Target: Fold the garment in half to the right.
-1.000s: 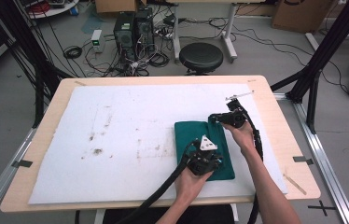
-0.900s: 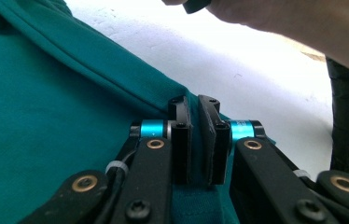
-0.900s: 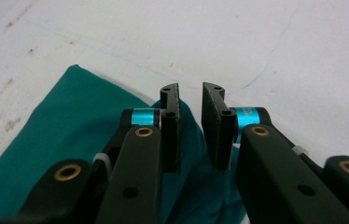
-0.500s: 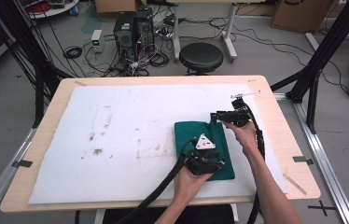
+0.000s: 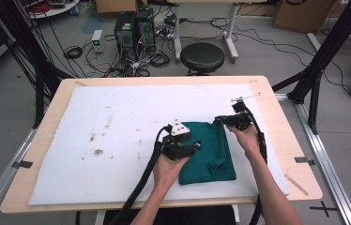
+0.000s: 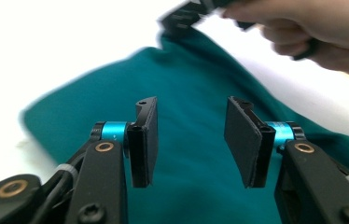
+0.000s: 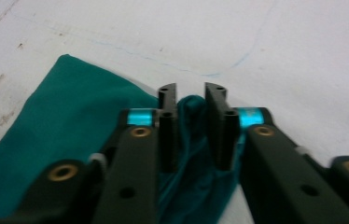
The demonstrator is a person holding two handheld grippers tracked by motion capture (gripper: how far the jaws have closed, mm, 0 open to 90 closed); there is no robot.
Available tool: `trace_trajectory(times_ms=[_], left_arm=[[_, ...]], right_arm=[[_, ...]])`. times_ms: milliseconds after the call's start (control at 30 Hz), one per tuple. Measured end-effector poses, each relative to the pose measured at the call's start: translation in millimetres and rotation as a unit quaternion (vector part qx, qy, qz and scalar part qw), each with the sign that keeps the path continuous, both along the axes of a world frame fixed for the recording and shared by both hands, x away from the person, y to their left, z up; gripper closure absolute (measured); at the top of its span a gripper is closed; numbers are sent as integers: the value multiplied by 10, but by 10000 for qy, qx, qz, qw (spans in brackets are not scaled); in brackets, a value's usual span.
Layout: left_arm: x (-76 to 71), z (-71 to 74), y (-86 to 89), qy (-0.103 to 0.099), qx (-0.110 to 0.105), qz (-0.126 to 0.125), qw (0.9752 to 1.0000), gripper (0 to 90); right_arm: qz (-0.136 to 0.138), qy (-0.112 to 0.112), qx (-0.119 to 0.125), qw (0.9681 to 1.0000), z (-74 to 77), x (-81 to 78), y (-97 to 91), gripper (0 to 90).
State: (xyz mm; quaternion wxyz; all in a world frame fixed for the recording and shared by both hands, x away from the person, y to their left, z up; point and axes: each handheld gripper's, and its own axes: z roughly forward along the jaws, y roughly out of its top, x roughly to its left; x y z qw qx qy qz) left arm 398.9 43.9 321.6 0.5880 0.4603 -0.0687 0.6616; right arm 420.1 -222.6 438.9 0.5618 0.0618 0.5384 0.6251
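Note:
A dark green cloth (image 5: 211, 154) lies folded on the white mat (image 5: 117, 117), right of the middle. My left gripper (image 5: 193, 144) hovers over the cloth's left edge. Its jaws have just been opening and stand open over the cloth (image 6: 196, 84) with nothing between the pads (image 6: 144, 140). My right gripper (image 5: 219, 121) sits at the cloth's far right corner. Its jaws have just been closing, and a bunched fold of the cloth (image 7: 192, 135) is pinched between them. The right hand (image 6: 312, 28) shows beyond the left jaws.
The wooden table (image 5: 47, 117) frames the mat, which has brown stains (image 5: 96, 145) at its left. A black stool (image 5: 202, 56) stands past the far edge, with computer towers (image 5: 133, 28) and cables on the floor. Black frame legs (image 5: 324, 51) rise at the right.
My left gripper has moved left and a little away from me, from the cloth's near middle to its left edge, and its jaws have opened. The right gripper has stayed at the far right corner.

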Motion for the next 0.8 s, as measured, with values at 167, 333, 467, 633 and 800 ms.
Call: trace_trajectory(times_ms=[167, 333, 467, 633, 800], left_arm=[[0, 132, 115, -99, -344, 136, 9993, 569], [53, 276, 169, -24, -698, 361, 9969, 572], [86, 350, 200, -54, -888, 461, 9950, 571], [124, 405, 225, -26, -1016, 534, 9934, 571], [111, 366, 215, 6, -934, 497, 9944, 558]], right_arm=[[-73, 37, 136, 9999, -22, 79, -127, 827], [-247, 38, 189, 9995, -39, 163, -149, 773], [-354, 53, 378, 9986, -33, 187, -171, 662], [-304, 108, 559, 9979, -18, 214, -217, 619], [-345, -18, 709, 9969, -88, 174, -270, 613]])
